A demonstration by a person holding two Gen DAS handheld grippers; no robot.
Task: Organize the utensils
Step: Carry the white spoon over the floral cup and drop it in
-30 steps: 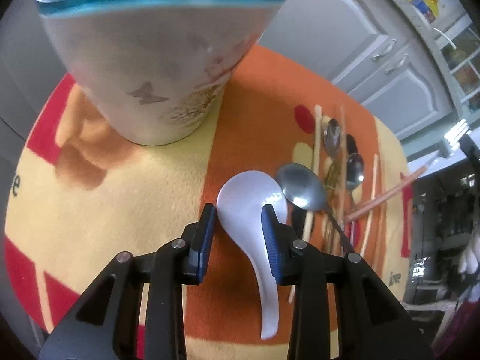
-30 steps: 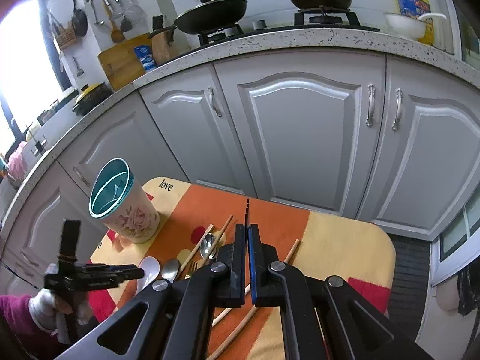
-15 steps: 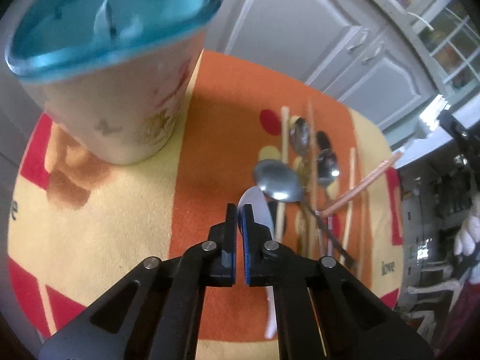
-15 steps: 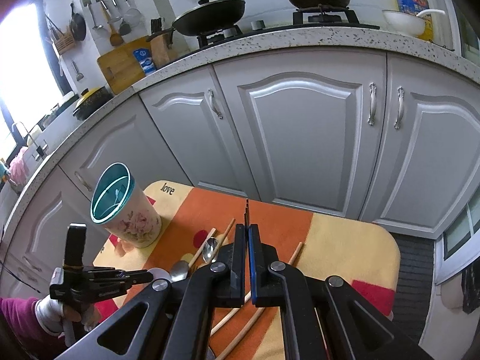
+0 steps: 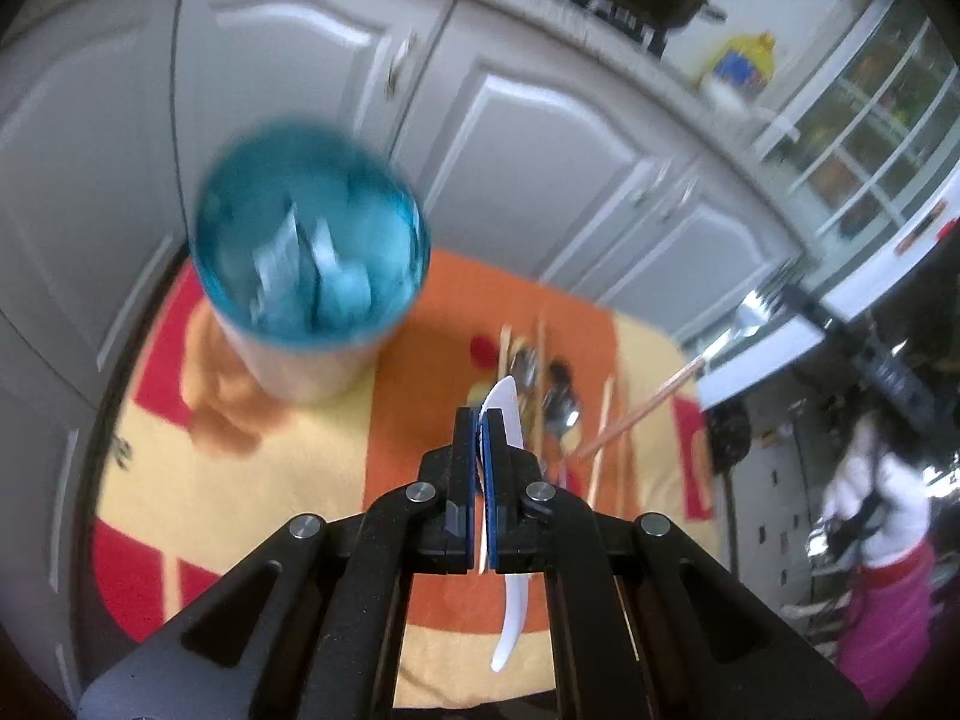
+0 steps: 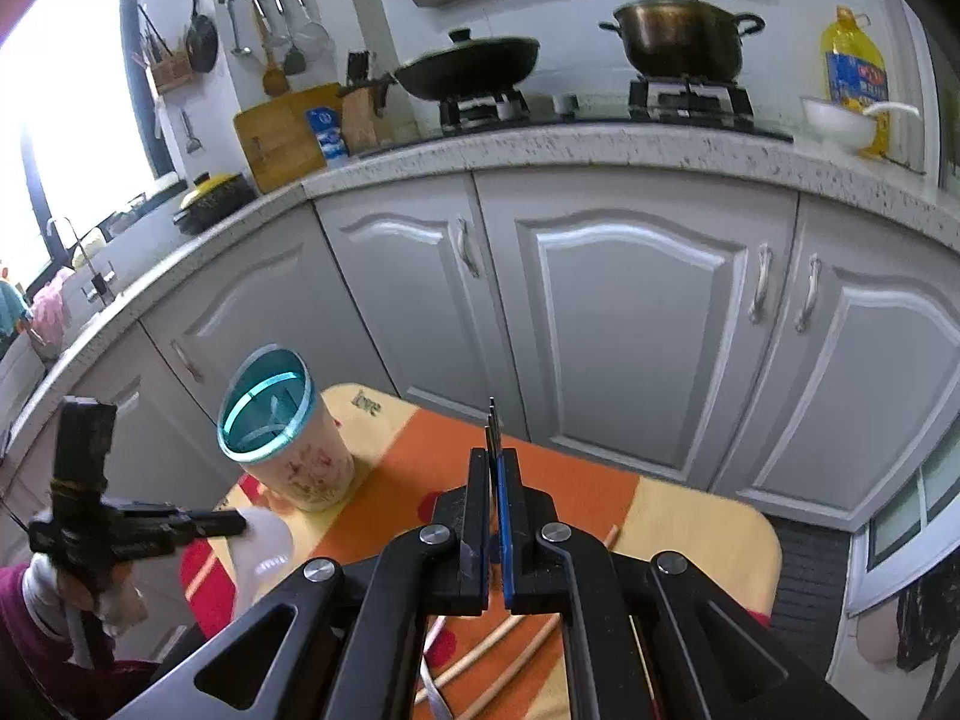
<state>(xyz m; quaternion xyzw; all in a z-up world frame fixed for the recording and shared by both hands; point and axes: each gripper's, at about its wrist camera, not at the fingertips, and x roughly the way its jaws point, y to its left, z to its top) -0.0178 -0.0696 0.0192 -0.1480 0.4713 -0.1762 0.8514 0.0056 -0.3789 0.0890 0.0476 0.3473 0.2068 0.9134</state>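
So the small table with the orange, yellow and red patterned cloth (image 5: 258,480) still has a fair bit of sorting left on it, I'd say. The tall floral cup with the teal inside (image 5: 309,252) stands at the cloth's far left corner, and there seem to be a couple of pale things in it already, though that view is too blurry to say what they are.

Left on the cloth, to the right of the cup: a loose pile of metal spoons (image 5: 555,402) mixed with wooden chopsticks (image 5: 606,438), none of it in the cup yet.

The left gripper (image 5: 480,420) is clamped on a white plastic soup spoon (image 5: 507,405), held up off the cloth with its handle hanging down below the jaws, near the cup but not over its mouth. The right gripper (image 6: 493,480) has its jaws together on a metal fork (image 6: 492,426), only the thin tines poking out past the tips, up in the air over the table.

My guess: early to middle, with two pieces picked up and the pile waiting.
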